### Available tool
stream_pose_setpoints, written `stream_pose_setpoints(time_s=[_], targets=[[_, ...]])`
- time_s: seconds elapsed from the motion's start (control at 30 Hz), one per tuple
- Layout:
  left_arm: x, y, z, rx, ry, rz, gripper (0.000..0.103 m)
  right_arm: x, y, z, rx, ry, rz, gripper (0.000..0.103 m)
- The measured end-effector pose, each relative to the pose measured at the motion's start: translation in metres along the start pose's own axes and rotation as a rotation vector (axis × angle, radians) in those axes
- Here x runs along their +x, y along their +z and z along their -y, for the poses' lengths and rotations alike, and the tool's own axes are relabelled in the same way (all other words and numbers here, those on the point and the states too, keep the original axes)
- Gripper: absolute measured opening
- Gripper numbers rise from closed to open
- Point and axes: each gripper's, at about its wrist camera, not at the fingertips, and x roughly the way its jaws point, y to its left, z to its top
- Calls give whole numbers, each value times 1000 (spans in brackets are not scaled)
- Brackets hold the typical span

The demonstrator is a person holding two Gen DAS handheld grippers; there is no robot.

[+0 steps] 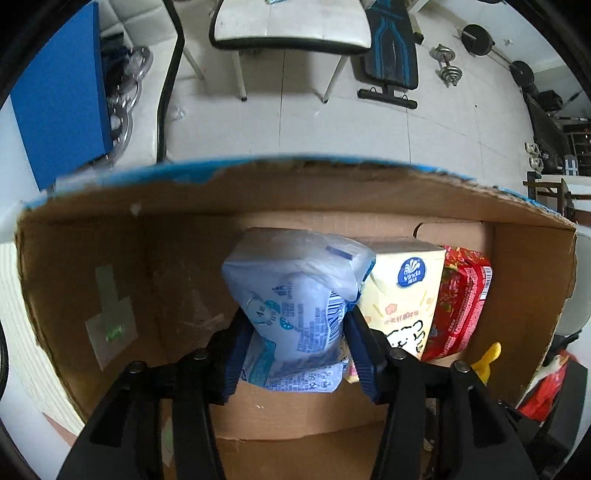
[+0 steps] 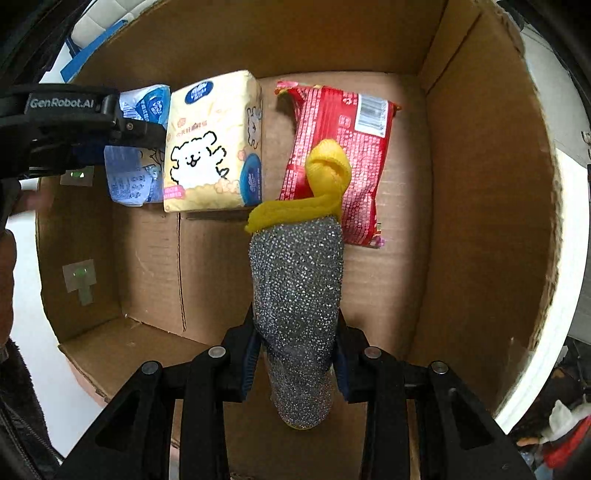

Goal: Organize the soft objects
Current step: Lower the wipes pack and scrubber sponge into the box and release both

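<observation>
An open cardboard box fills both views. Inside, along its far side, lie a light blue tissue pack, a yellow tissue pack with a cartoon dog and a red packet, side by side. My left gripper points down into the box, its blue pads pinching the light blue pack at its waist. In the right wrist view my right gripper is shut on a grey sparkly scrubbing cloth whose yellow end hangs over the red packet. There the left gripper shows beside the yellow pack.
The box floor in front of the packs is bare cardboard, with walls on all sides. Beyond the box on the tiled floor stand a white chair, a blue board, a weight bench and dumbbells. A person's sleeve is at the left edge.
</observation>
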Motion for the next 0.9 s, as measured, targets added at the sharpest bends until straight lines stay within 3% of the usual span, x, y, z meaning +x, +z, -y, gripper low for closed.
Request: stream_pose_setpoints(time_s=[0.2,0.37,0.43,0.57,0.63,0.8,0.9], targets=[[-18,-7,-2,-2,19,46,70,-4,-4,-9,-5,-21,1,39],[-39,-23,-1,15,40,106,77,-18,-11,-11,-3,-54,30,47],[-49,-37,1,28,55,143,91,-23,-14,-11,-4,-60,40,55],[-64,-65,2,36,68,210,93,-38,-23,-11,1,-77,76,74],[-70,-83,1,33,61,242,100,-50,-28,-10,4,-80,102,93],[-86,-126,2,24,40,321,101,-65,-53,-18,-2,-99,172,103],[-95,-154,5,33,37,364,101,-77,-67,-20,3,-108,219,103]])
